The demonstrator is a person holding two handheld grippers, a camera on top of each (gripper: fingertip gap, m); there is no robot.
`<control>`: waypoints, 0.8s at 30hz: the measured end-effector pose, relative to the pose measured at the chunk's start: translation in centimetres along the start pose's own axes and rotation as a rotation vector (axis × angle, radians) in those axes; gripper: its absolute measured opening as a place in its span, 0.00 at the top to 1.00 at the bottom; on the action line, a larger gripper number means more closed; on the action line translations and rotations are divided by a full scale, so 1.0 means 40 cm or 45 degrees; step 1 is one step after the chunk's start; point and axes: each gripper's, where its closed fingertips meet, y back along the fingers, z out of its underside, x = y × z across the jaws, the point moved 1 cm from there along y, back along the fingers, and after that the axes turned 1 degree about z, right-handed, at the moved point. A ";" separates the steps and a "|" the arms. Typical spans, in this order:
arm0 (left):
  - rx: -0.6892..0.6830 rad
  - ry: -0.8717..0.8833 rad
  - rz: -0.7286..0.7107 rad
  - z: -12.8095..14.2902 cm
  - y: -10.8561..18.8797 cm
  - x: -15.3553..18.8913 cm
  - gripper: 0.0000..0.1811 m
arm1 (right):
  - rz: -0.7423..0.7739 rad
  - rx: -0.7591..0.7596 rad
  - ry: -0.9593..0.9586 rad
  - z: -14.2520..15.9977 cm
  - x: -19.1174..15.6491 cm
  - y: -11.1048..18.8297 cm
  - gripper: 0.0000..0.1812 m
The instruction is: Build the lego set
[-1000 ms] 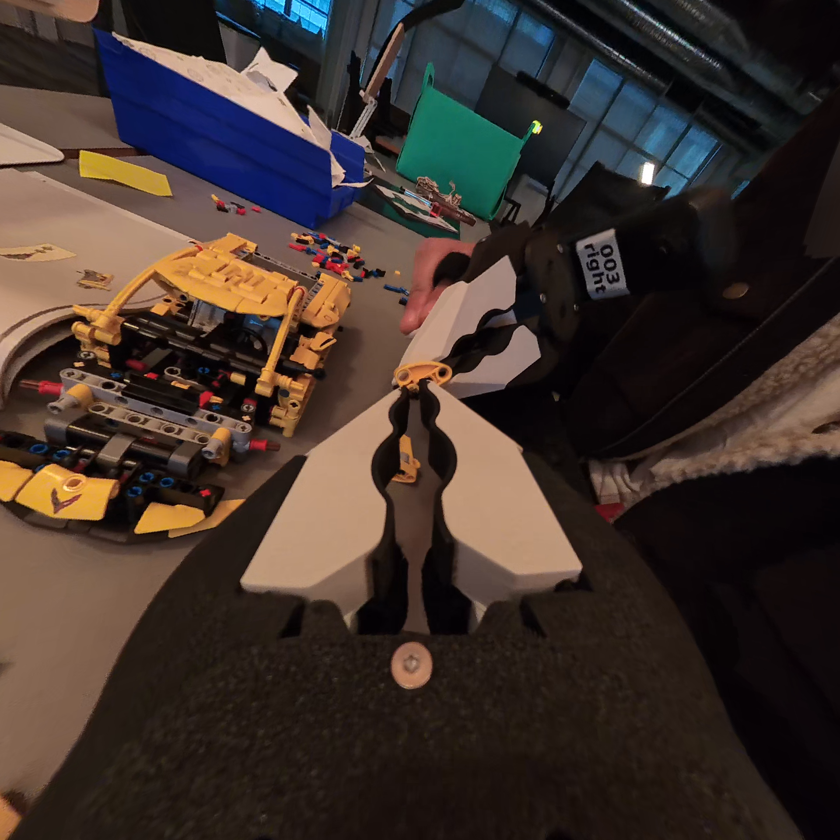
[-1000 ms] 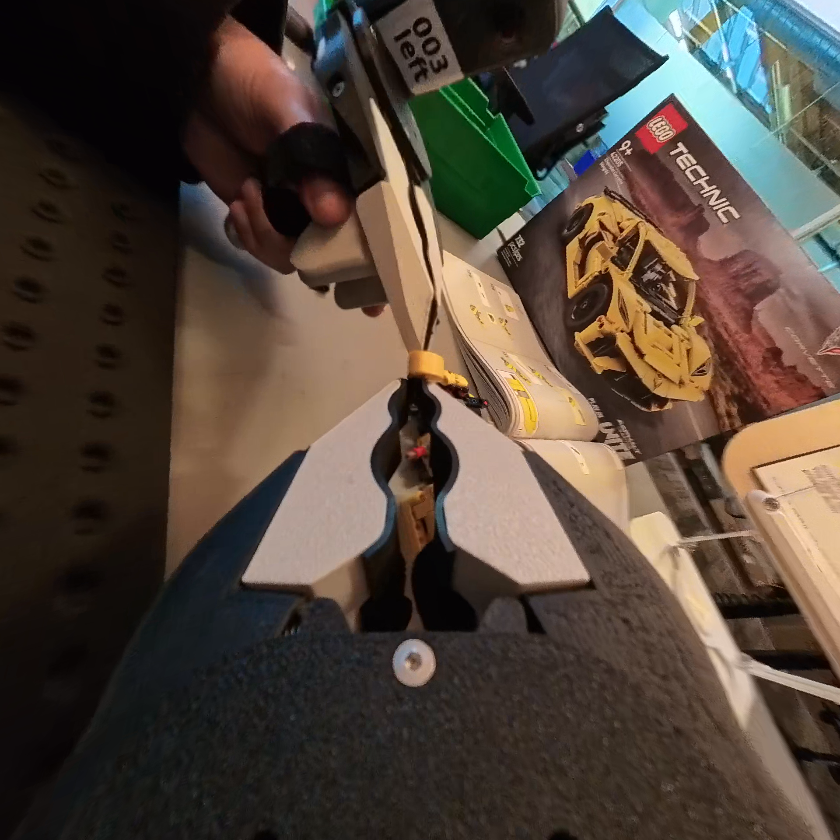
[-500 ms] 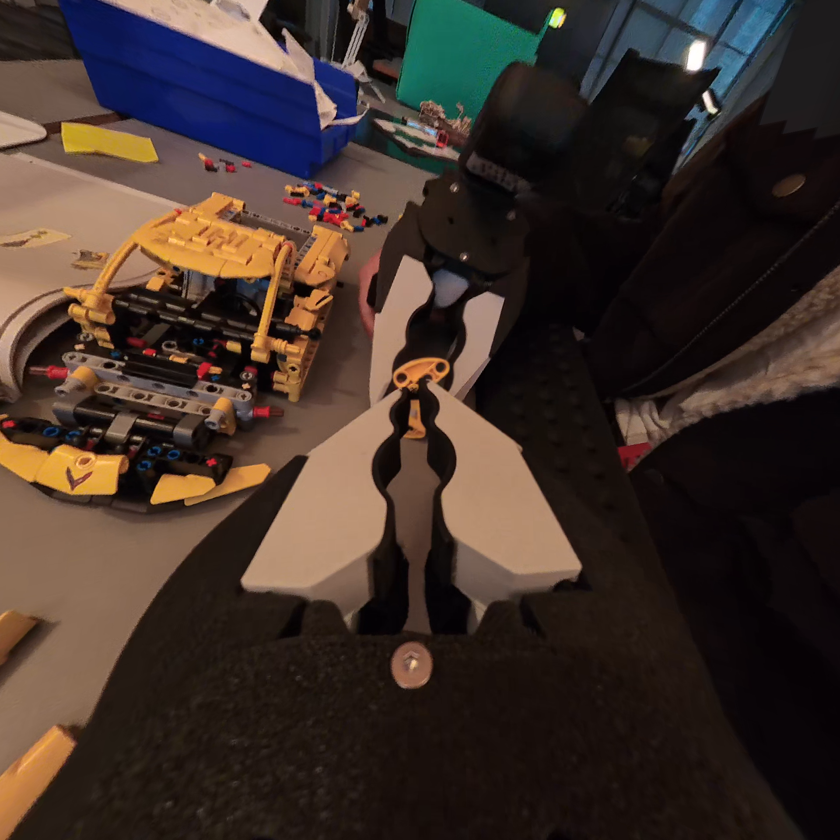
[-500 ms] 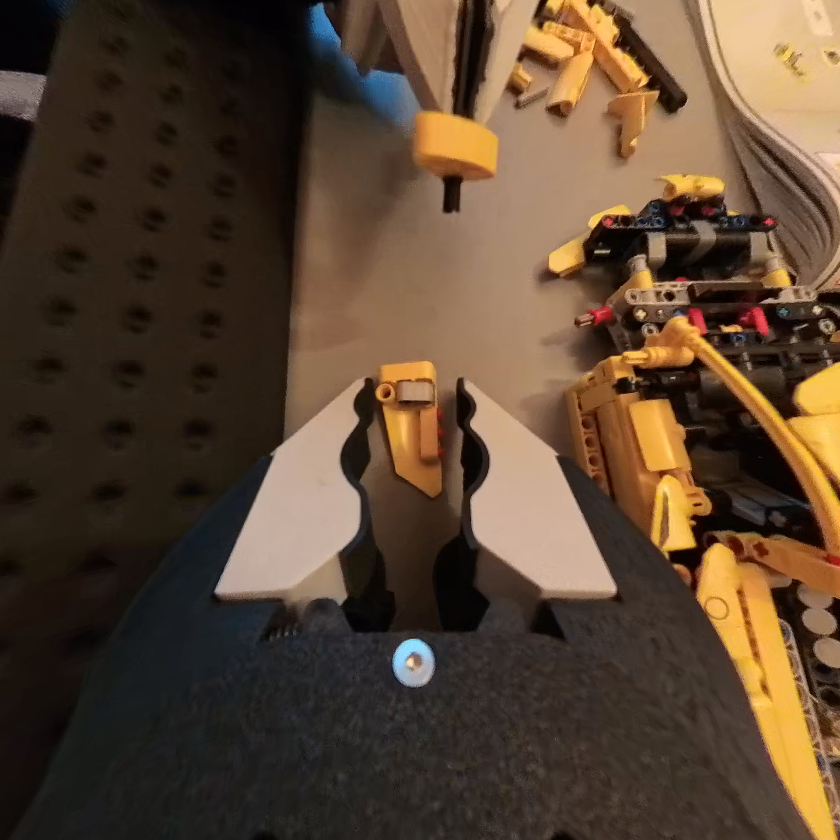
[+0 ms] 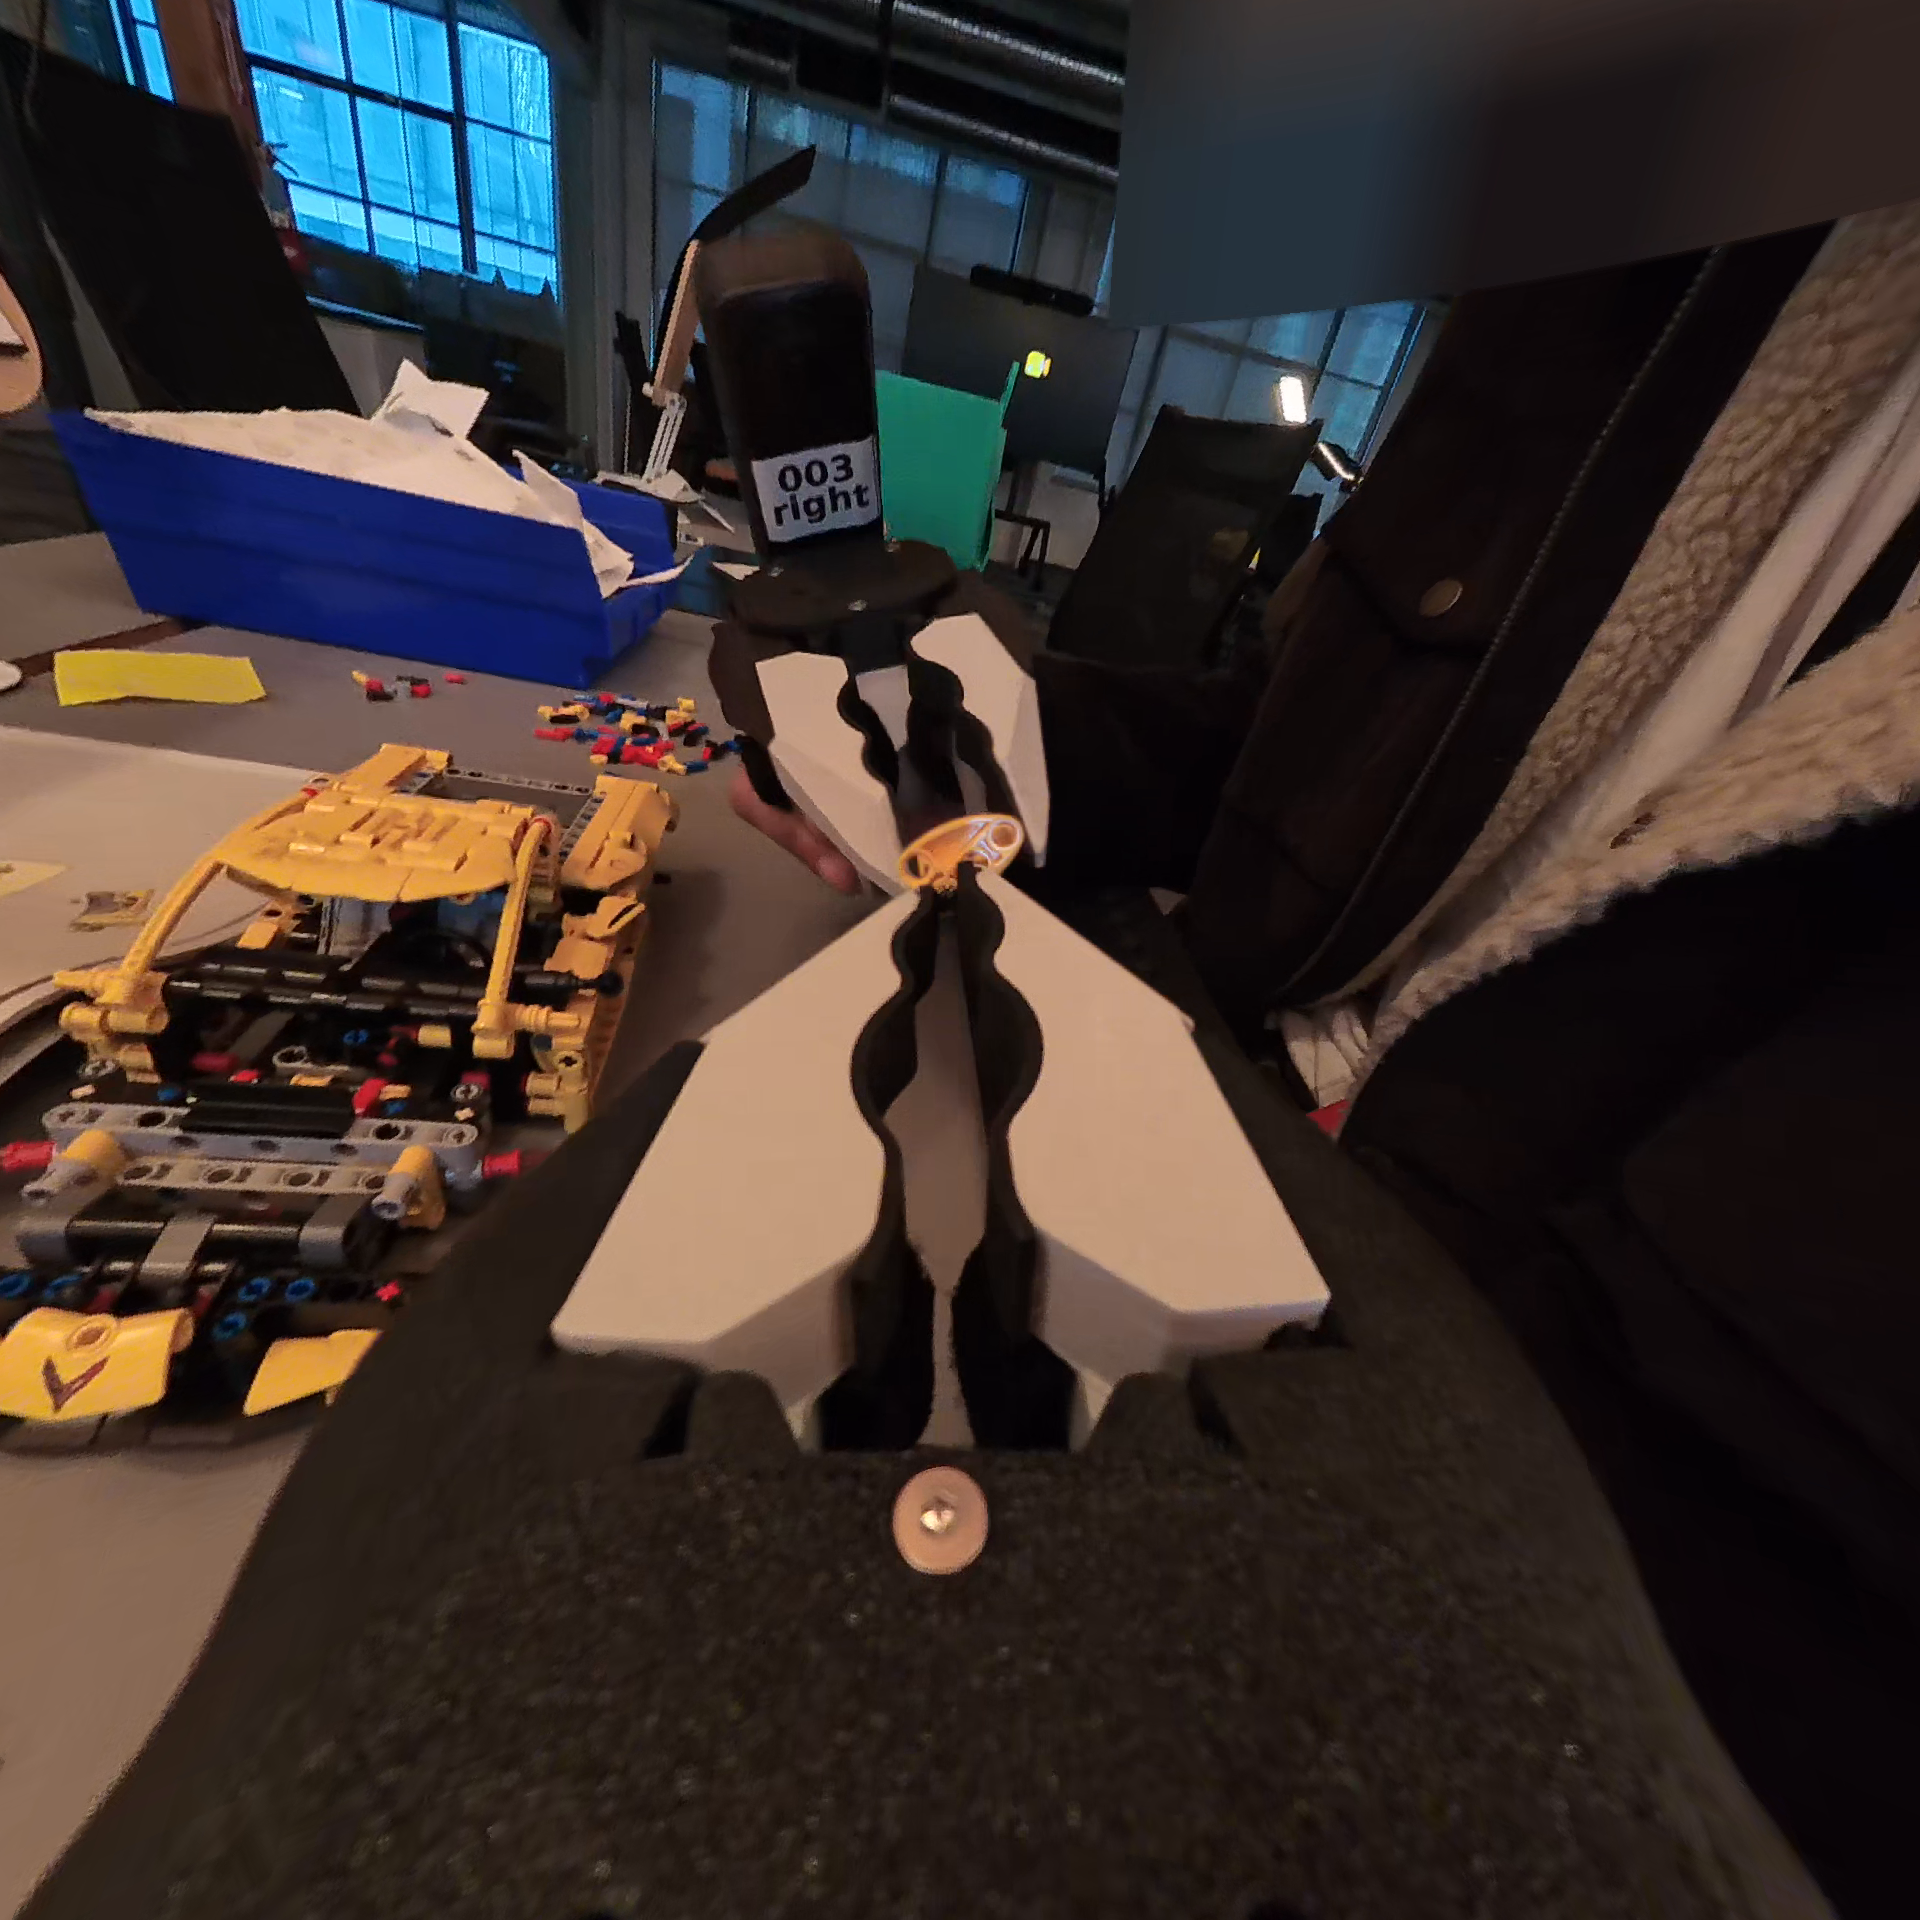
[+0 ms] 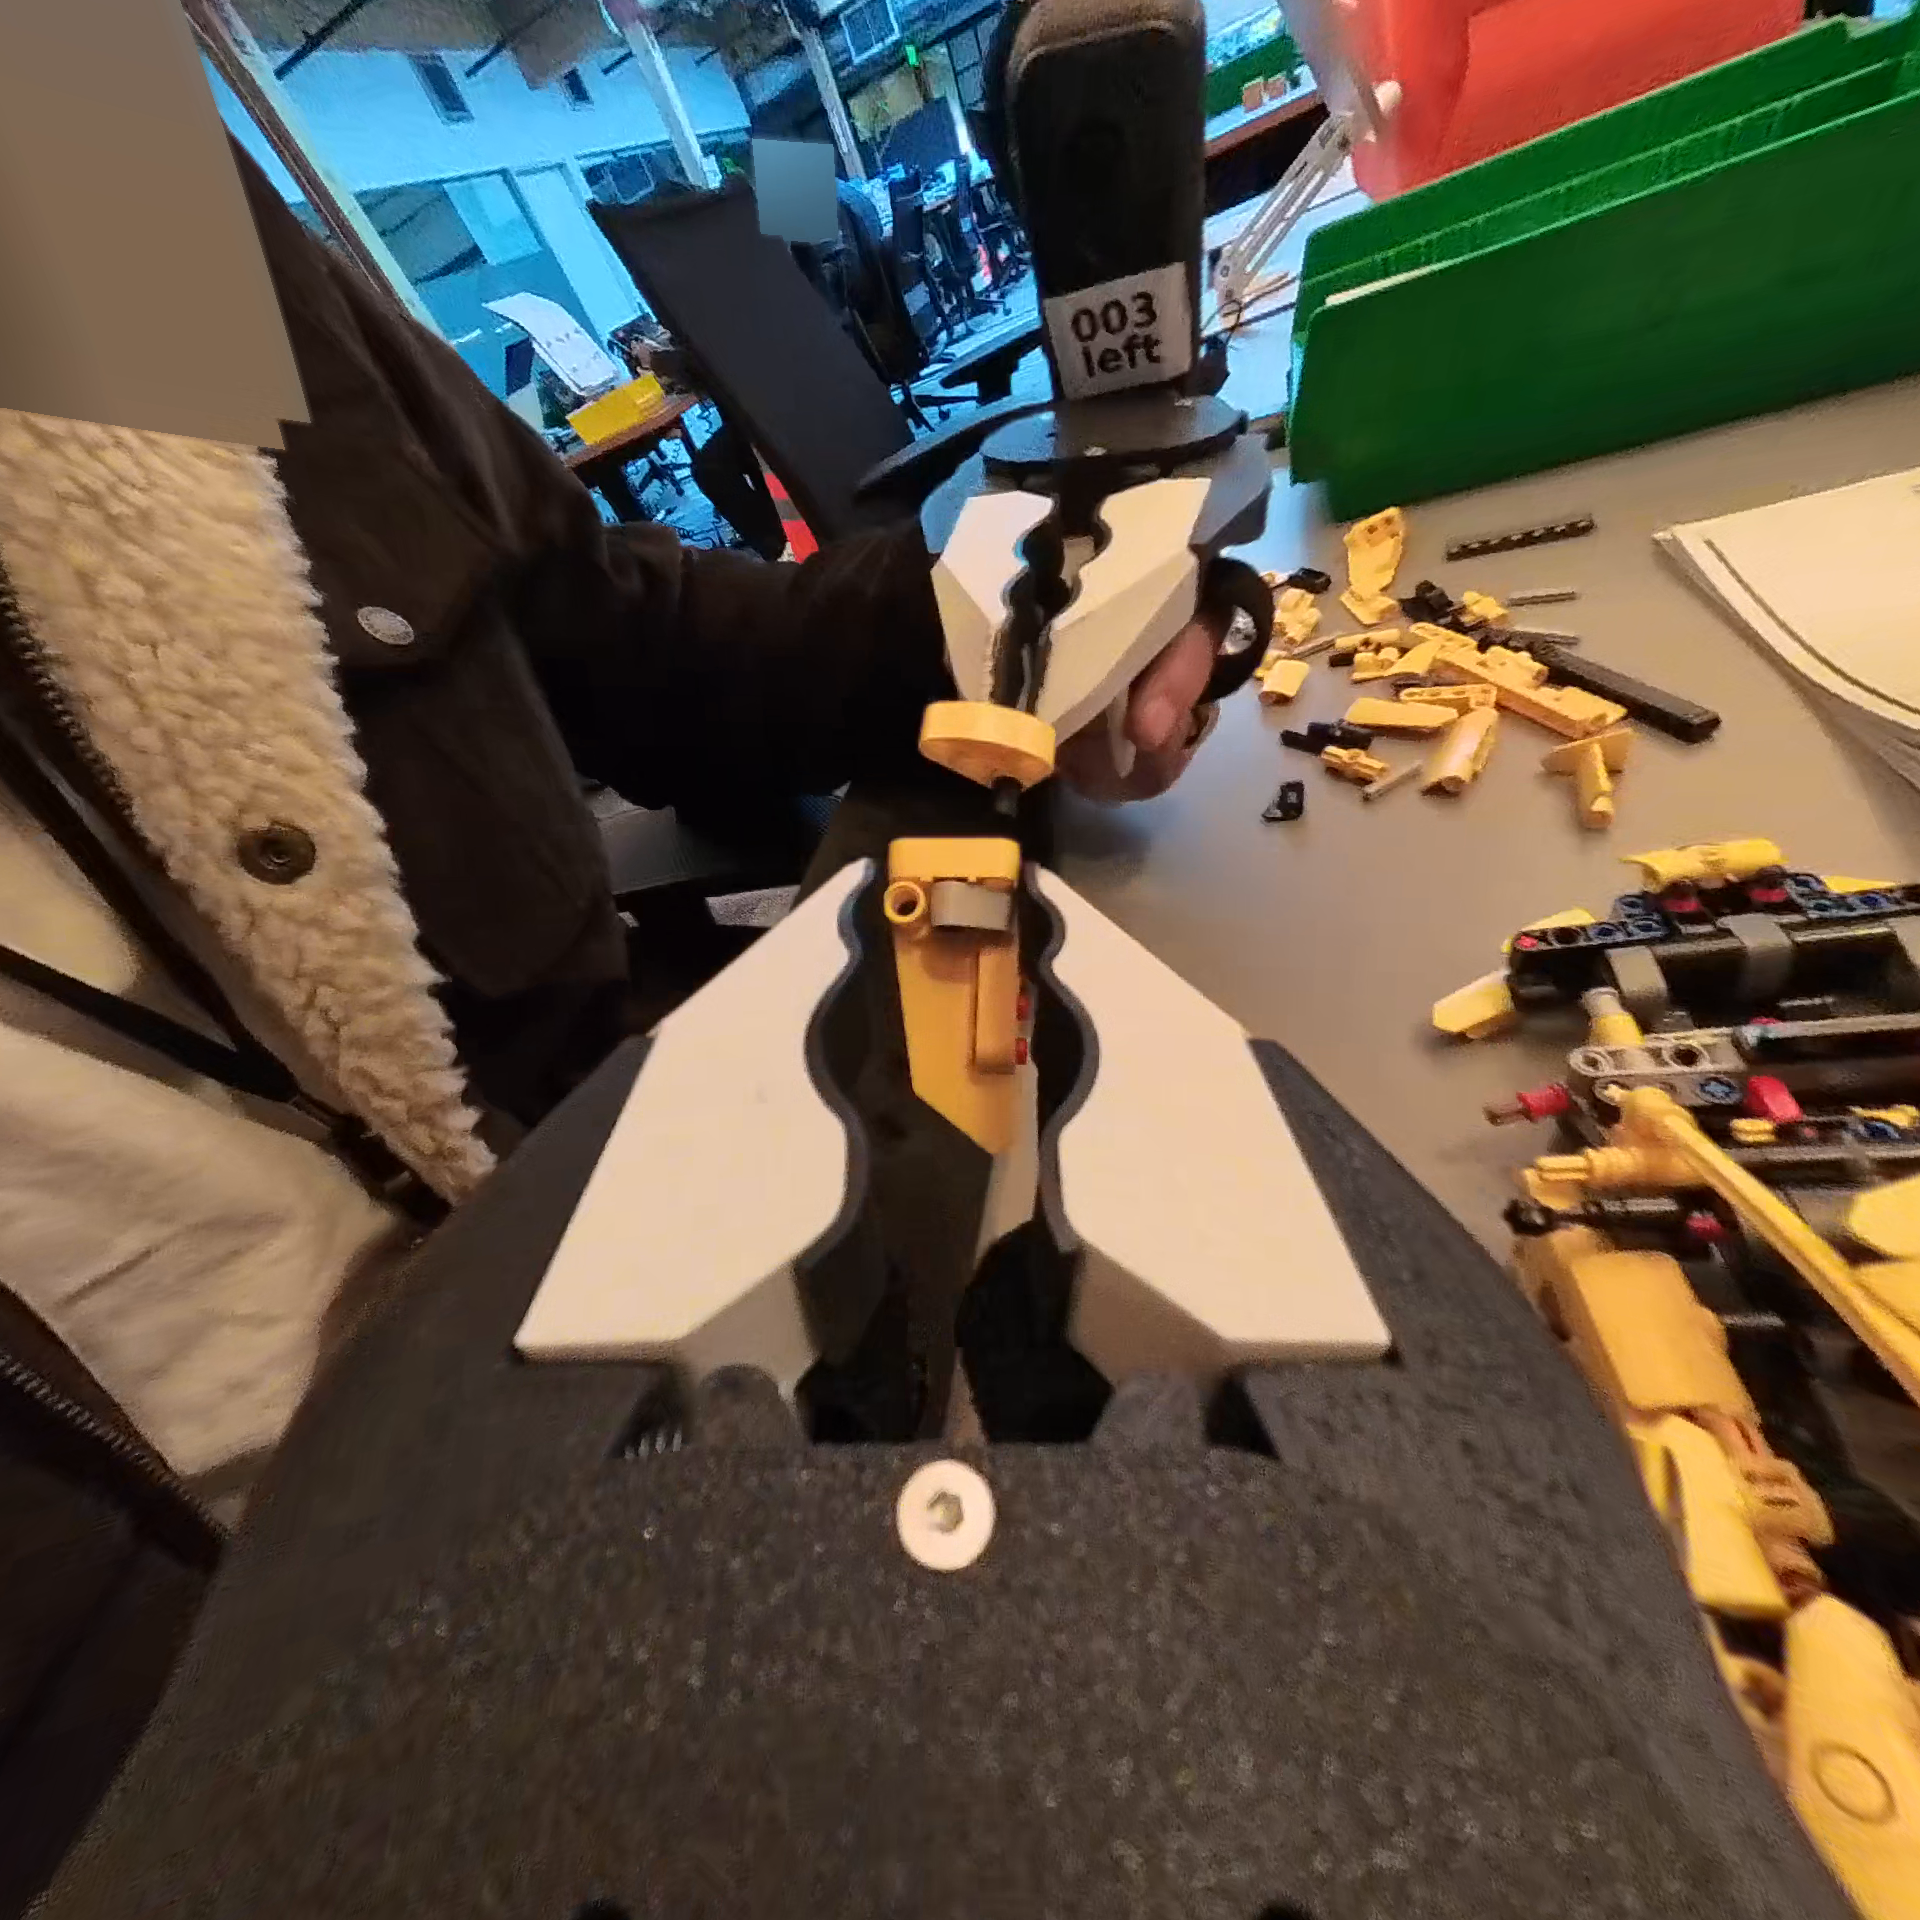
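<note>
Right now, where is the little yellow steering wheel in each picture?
Left wrist view: the yellow steering wheel sits just above centre, pinched at the tips of the left gripper.
Right wrist view: it is at upper centre, seen edge-on, hanging from that gripper with its black pin pointing down.
Shared landmark: the half-built yellow car, at the left in one view and the right in the other.

Background stuff: a blue bin (image 5: 343,561) stuffed with crumpled white paper (image 5: 416,447) sits at the far edge of the grey table (image 5: 727,935), with a yellow sheet (image 5: 156,677) lying flat near it. A green bin (image 6: 1621,343) stands on the other side, an orange container (image 6: 1558,73) behind it.
</note>
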 end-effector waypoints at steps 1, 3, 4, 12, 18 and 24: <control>0.000 -0.005 0.007 0.001 -0.003 0.002 0.98 | -0.005 -0.014 -0.004 0.004 -0.002 -0.005 0.87; -0.011 -0.023 0.028 0.005 -0.011 0.010 0.98 | -0.012 -0.008 -0.016 0.005 -0.003 -0.007 0.87; -0.021 -0.036 0.034 0.008 -0.015 0.013 0.98 | -0.038 0.004 -0.036 0.002 -0.008 -0.006 0.87; -0.029 -0.100 0.053 0.011 -0.022 0.026 0.98 | -0.103 -0.004 -0.110 0.013 -0.013 -0.013 0.87; -0.070 -0.171 0.060 0.018 -0.024 0.037 0.98 | -0.181 -0.006 -0.179 0.019 -0.023 -0.014 0.87; -0.090 -0.200 0.048 0.021 -0.020 0.037 0.98 | -0.221 0.019 -0.196 0.010 -0.031 -0.008 0.87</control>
